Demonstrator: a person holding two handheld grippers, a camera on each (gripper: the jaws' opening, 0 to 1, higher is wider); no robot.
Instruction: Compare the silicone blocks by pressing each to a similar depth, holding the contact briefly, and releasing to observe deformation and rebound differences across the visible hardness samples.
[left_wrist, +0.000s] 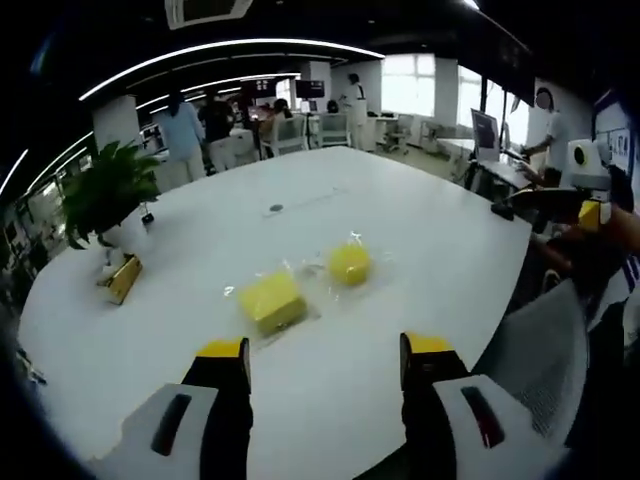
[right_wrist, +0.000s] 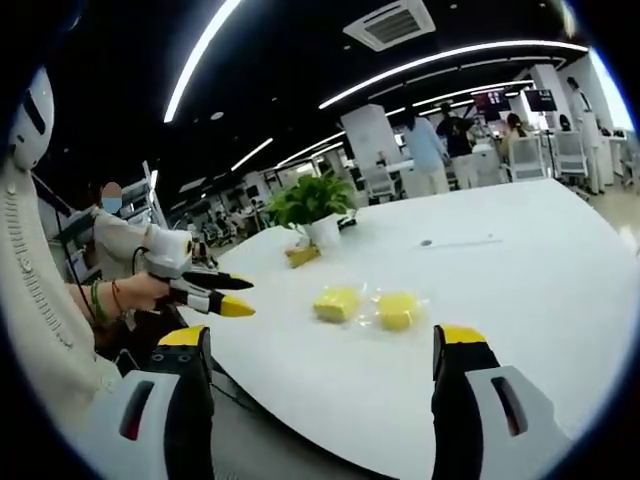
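Note:
Two yellow silicone blocks lie side by side on the white table (left_wrist: 330, 190), each in clear wrap. The square block (left_wrist: 272, 300) is nearer my left gripper (left_wrist: 326, 350), which hangs open just short of it, with nothing between its jaws. The round block (left_wrist: 350, 264) sits a little farther on and to the right. In the right gripper view, the square block (right_wrist: 336, 303) and the round block (right_wrist: 397, 310) lie beyond the table edge. My right gripper (right_wrist: 322, 340) is open and off the table. The left gripper (right_wrist: 240, 297) enters there from the left, held by a hand.
A potted plant (left_wrist: 105, 190) (right_wrist: 310, 205) and a small gold object (left_wrist: 122, 280) stand near the table's far-left edge. A grey chair back (left_wrist: 545, 360) is at the right. People, desks and monitors fill the room behind. The right gripper (left_wrist: 588, 205) shows at the right edge.

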